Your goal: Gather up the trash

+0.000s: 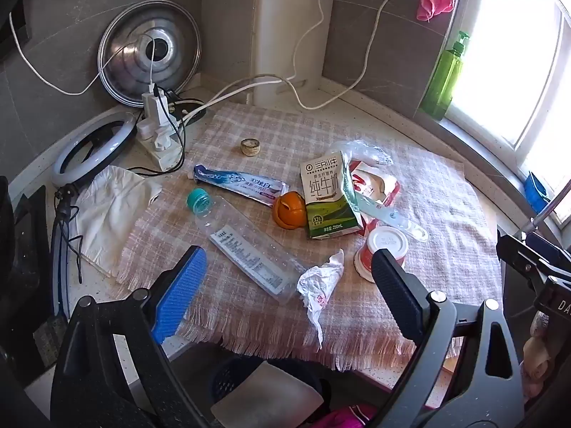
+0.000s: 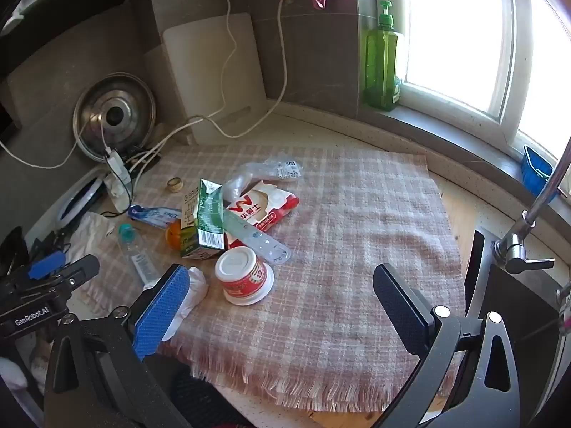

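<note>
Trash lies on a checked pink cloth [image 1: 410, 296] on the counter: a clear plastic bottle [image 1: 246, 246] with a teal cap, a toothpaste tube [image 1: 239, 182], an orange peel [image 1: 288, 210], a green milk carton [image 1: 326, 196], a red-and-white wrapper [image 2: 260, 207], an upturned yogurt cup [image 2: 244, 275], a crumpled paper wad [image 1: 319, 281] and a small bottle cap [image 1: 250, 147]. My left gripper [image 1: 289, 285] is open above the bottle and paper wad. My right gripper [image 2: 282, 299] is open just in front of the yogurt cup. Both are empty.
A power strip [image 1: 160, 135] with white cables, a ring light [image 1: 89, 146], a pot lid [image 1: 150, 53] and a white cutting board [image 1: 289, 35] stand at the back left. A green soap bottle [image 2: 382, 57] is on the windowsill. A faucet [image 2: 528, 235] is at right. A dark bin [image 1: 267, 388] sits below the counter edge.
</note>
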The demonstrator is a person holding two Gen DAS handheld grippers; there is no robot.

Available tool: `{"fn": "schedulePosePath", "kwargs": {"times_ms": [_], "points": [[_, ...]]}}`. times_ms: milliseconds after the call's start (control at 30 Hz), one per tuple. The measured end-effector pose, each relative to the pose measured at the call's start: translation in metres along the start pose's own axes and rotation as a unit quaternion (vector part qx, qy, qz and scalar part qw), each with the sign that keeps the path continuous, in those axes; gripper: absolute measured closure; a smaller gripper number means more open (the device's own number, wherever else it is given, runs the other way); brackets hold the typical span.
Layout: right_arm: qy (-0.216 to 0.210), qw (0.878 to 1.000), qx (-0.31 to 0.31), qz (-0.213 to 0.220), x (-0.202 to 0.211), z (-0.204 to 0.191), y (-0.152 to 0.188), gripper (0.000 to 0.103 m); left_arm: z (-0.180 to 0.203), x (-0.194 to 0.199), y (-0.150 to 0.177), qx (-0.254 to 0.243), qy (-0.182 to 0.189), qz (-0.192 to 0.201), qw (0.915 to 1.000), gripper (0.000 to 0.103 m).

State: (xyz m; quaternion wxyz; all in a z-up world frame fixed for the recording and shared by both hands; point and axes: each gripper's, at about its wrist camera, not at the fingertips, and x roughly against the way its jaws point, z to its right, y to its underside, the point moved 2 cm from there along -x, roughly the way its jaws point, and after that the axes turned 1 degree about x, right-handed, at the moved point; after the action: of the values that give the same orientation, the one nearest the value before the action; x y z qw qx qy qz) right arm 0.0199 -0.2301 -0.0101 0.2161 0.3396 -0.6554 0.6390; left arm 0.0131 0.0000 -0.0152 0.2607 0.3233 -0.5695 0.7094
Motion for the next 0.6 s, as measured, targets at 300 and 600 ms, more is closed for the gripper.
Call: {"fn": "schedulePosePath", "kwargs": {"times_ms": [300, 600], "points": [[-0.001, 1.000, 0.002, 0.003, -0.0015, 0.0006, 0.0011, 0.001, -0.0010, -0.0021, 0.0061, 0.002, -0.002, 0.000, 1.0000, 0.007], [0.000, 1.000, -0.002, -0.003, -0.0047, 0.0005, 0.0025, 0.001, -0.0005, -0.0018, 0.0052, 0.004, 0.000, -0.002, 1.0000, 0.007]]}}
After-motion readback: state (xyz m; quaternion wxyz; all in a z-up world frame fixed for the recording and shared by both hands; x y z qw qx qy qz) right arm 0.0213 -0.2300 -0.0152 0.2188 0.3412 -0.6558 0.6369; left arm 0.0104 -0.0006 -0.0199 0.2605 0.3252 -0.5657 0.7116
